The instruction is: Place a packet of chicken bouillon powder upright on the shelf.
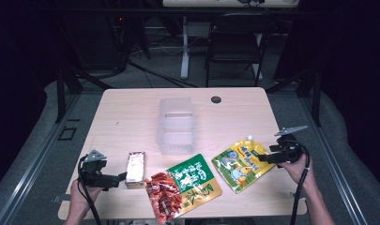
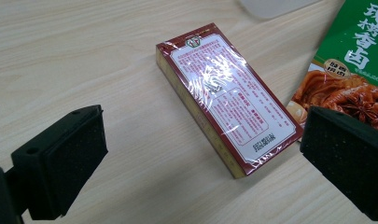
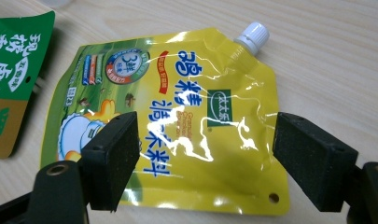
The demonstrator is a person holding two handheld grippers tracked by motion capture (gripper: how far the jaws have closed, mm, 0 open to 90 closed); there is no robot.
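A small cellophane-wrapped box (image 1: 135, 168) with a red-bordered label (image 2: 228, 95) lies flat at the front left of the wooden table (image 1: 131, 112). My left gripper (image 1: 118, 178) sits just left of it, open; in the left gripper view (image 2: 203, 158) the box's near end lies between the jaws. A yellow spouted pouch (image 1: 240, 164) with a white cap (image 3: 253, 36) lies at the front right. My right gripper (image 1: 264, 158) is open at its right edge; in the right gripper view (image 3: 205, 161) its jaws straddle the pouch (image 3: 186, 107).
A green and orange snack bag (image 1: 195, 181) and a red bag of wrapped snacks (image 1: 163, 197) lie between box and pouch near the front edge. A clear plastic bin (image 1: 176, 125) stands mid-table. A small black disc (image 1: 216, 99) sits at the back. A chair (image 1: 234, 42) stands beyond the table.
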